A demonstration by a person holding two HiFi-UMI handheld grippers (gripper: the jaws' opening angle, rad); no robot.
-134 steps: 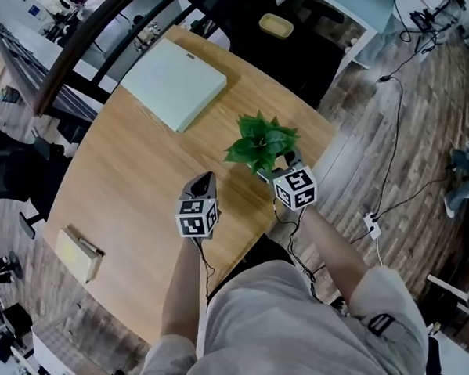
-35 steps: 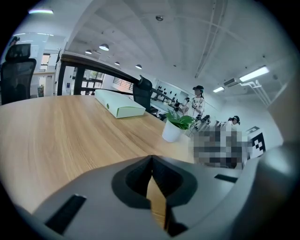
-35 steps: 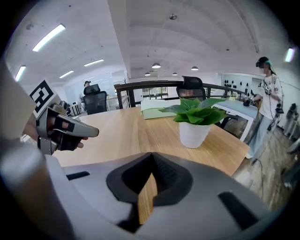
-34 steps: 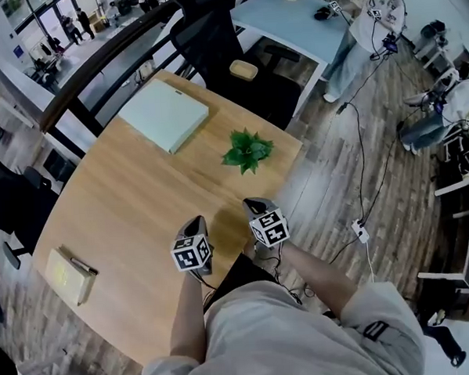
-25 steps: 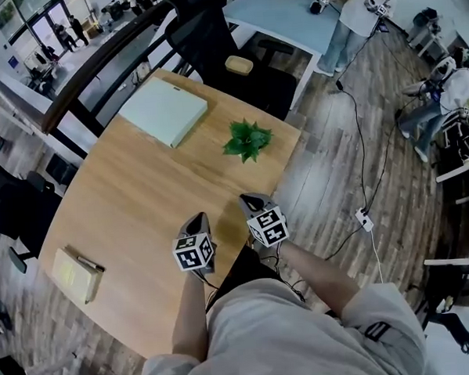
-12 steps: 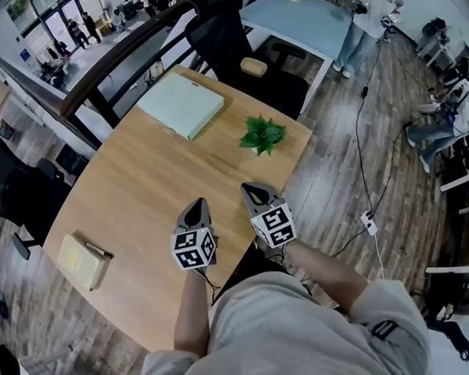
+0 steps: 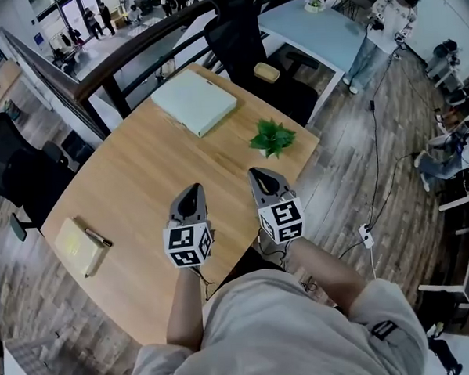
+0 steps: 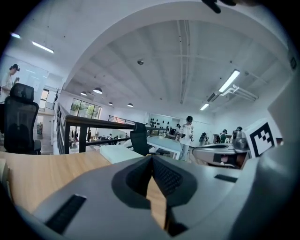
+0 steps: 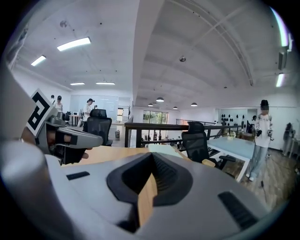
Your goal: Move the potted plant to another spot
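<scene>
The potted plant (image 7: pixel 272 136), a small bushy clump of bright green leaves hiding most of its pot, stands near the table's (image 7: pixel 132 180) far right edge. Left gripper (image 7: pixel 189 194) and right gripper (image 7: pixel 260 176) hover nearer, jaws together, empty, well apart from it.

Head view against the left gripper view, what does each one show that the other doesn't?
Only the head view shows the potted plant and the person's arms. Only the left gripper view shows the ceiling lights and the left gripper close up, jaws together, empty. Both show the wooden table, the pale flat box and the right gripper.
</scene>
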